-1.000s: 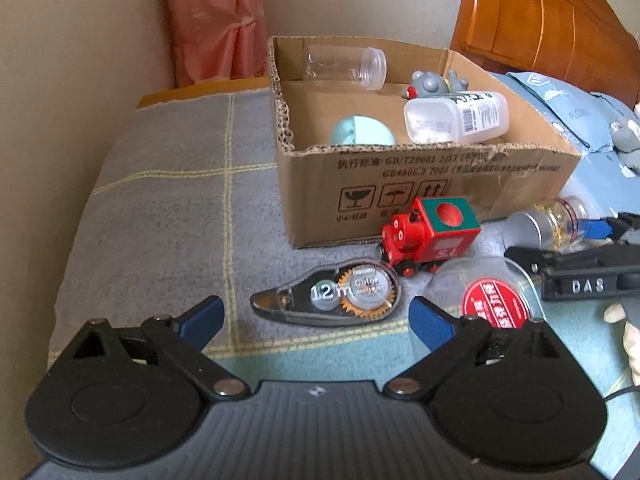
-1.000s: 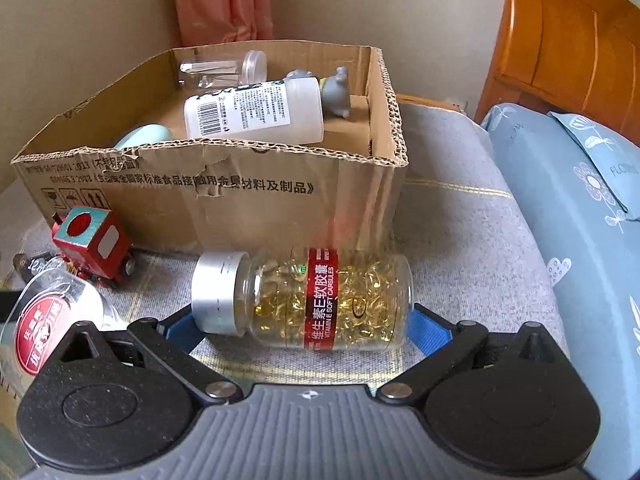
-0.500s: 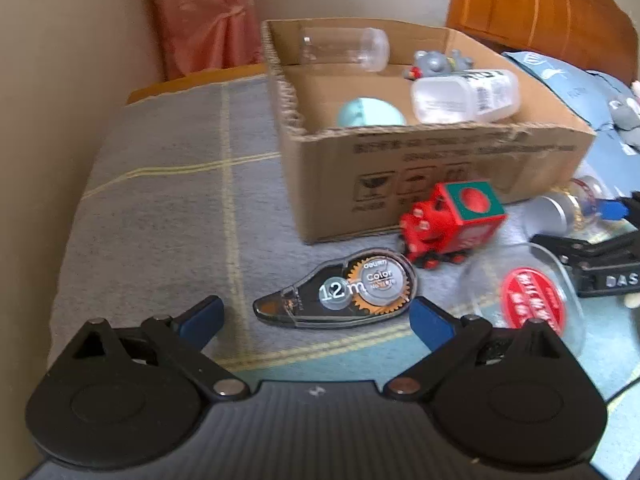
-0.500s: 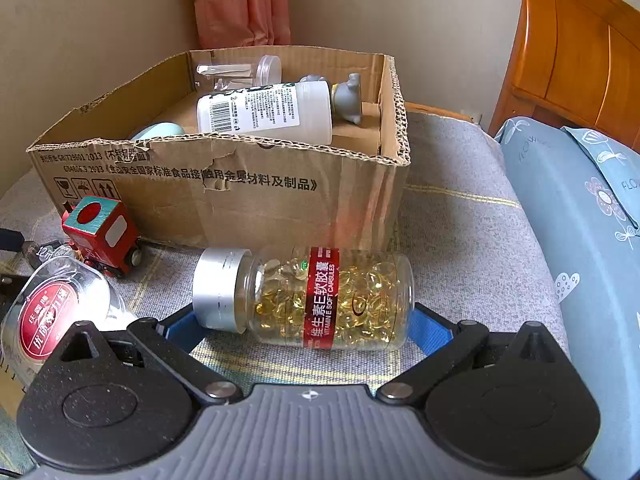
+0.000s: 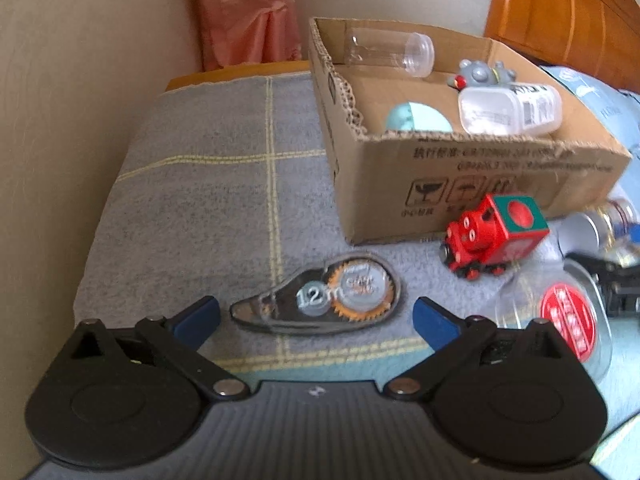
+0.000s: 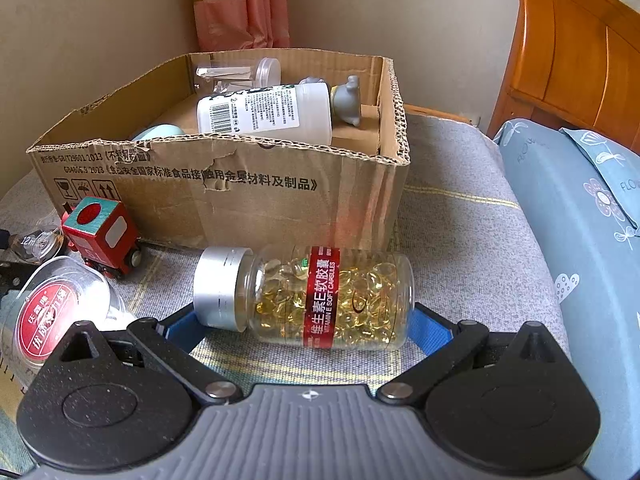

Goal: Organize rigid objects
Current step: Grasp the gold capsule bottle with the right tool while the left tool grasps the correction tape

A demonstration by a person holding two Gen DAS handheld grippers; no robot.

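A clear correction tape dispenser (image 5: 352, 292) lies flat on the grey blanket, just ahead of my left gripper (image 5: 316, 306). The left jaws are opening wide, and the pads touch nothing. In the right wrist view a clear bottle of golden capsules (image 6: 320, 296) with a silver cap lies crosswise in my right gripper (image 6: 303, 316). One blue pad meets its cap and the other its base. A red toy train (image 5: 492, 236) and a clear tub with a red label (image 5: 560, 320) sit in front of the cardboard box (image 5: 480, 176).
The box (image 6: 240, 200) holds a white bottle (image 6: 264, 114), a clear tube (image 5: 392, 52), a grey toy (image 5: 480, 74) and a pale blue round thing (image 5: 416, 118). A wall and a pink curtain (image 5: 248, 12) stand left, a wooden headboard (image 6: 580, 60) and a blue pillow (image 6: 580, 208) right.
The left view has shifted a little, and the tape dispenser now sits closer between the wider blue pads. The capsule bottle keeps its place between the right fingers.
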